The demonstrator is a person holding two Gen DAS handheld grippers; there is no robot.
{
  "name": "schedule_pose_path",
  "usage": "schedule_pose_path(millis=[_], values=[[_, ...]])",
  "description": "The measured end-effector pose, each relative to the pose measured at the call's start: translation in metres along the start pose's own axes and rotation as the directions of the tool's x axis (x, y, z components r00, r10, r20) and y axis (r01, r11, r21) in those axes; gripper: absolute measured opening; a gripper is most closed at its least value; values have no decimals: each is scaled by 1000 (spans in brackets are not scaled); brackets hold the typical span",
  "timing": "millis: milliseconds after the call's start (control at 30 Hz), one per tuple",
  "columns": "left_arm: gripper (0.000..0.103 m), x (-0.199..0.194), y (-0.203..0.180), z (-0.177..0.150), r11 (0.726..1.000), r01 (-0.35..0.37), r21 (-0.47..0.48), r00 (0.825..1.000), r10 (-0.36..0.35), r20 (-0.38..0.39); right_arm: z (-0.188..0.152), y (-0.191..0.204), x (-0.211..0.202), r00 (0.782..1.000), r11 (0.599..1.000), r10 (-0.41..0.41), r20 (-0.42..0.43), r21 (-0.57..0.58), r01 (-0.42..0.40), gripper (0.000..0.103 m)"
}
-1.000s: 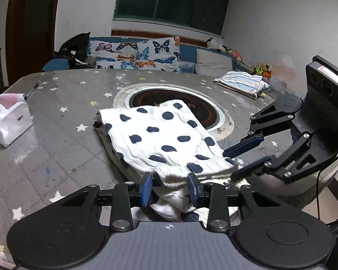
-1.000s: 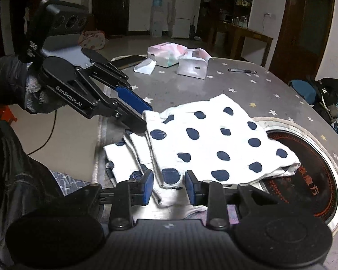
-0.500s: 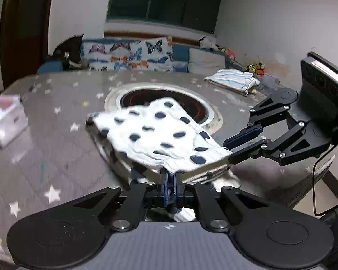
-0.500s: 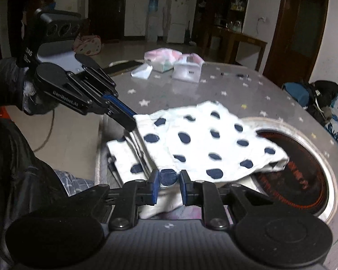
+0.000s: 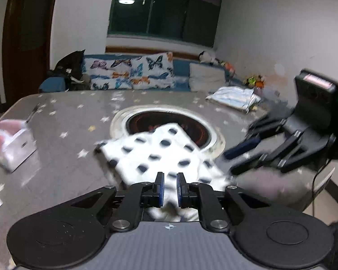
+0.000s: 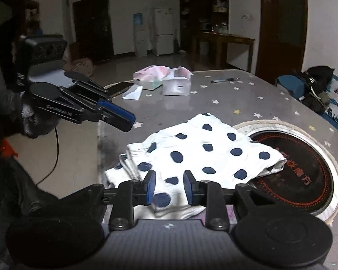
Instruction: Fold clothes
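A white garment with dark blue dots (image 5: 160,153) lies folded on the grey star-patterned table (image 5: 63,121), partly over a round inset burner (image 5: 182,121). It also shows in the right wrist view (image 6: 205,153). My left gripper (image 5: 169,189) is slightly open and lifted above the garment's near edge, holding nothing; it shows at the left of the right wrist view (image 6: 117,117), off the cloth. My right gripper (image 6: 169,189) is open just above the garment's near edge; it shows in the left wrist view (image 5: 238,155), open, to the right of the cloth.
Tissue packs (image 6: 164,83) and a pen (image 6: 225,80) lie at the table's far side. A folded striped cloth (image 5: 234,96) lies at the far right corner. A sofa with butterfly cushions (image 5: 128,74) stands behind the table. The table edge (image 6: 99,157) is close to the garment.
Both grippers were shut on the garment's near edge half a second ago; both have opened and let go. The left gripper has lifted away, and the garment lies flat on the table.
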State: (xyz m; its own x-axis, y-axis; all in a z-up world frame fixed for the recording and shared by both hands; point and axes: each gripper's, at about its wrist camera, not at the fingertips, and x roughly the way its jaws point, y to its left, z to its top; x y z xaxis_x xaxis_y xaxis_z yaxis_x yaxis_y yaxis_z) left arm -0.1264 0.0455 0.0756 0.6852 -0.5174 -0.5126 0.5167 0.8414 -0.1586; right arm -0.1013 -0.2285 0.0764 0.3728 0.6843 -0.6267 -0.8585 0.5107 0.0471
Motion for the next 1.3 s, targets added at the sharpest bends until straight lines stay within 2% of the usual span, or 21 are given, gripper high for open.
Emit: schedule_pose_path(millis=[100, 233, 367, 467, 533, 600, 733, 900, 1167, 1300], values=[[13, 20, -6, 5, 999, 43, -5, 999, -43, -2, -4, -1, 16, 1000, 1000, 10, -23, 16, -10, 26], [13, 46, -6, -3, 997, 70, -39, 995, -73, -66, -16, -1, 28, 998, 997, 38, -41, 63, -35, 27], [13, 57, -2, -15, 995, 77, -63, 990, -84, -114, -18, -9, 23, 998, 995, 41, -45, 92, -36, 37], [13, 55, 0, -17, 995, 76, -71, 990, -83, -111, -12, -20, 14, 1000, 994, 27, -15, 104, -26, 38], [18, 53, -2, -13, 995, 74, -66, 992, -80, -102, -4, -29, 15, 1000, 994, -19, -1, 104, 19, 38], [29, 50, -8, -9, 996, 77, -45, 993, -81, -86, 4, -40, 20, 998, 992, -62, 9, 109, 61, 38], [29, 52, -20, -5, 994, 108, -7, 991, -108, -74, 16, -63, 42, 991, 984, -131, 3, 126, 129, 39], [29, 59, -20, -12, 993, 115, -14, 987, -116, -110, 22, -90, 76, 981, 969, -193, -23, 149, 195, 39], [29, 60, -16, -18, 992, 122, -42, 985, -126, -114, 19, -123, 107, 962, 947, -262, -80, 172, 273, 39], [30, 59, -15, -18, 991, 123, -46, 985, -127, -114, 20, -131, 115, 957, 940, -281, -79, 180, 290, 39]])
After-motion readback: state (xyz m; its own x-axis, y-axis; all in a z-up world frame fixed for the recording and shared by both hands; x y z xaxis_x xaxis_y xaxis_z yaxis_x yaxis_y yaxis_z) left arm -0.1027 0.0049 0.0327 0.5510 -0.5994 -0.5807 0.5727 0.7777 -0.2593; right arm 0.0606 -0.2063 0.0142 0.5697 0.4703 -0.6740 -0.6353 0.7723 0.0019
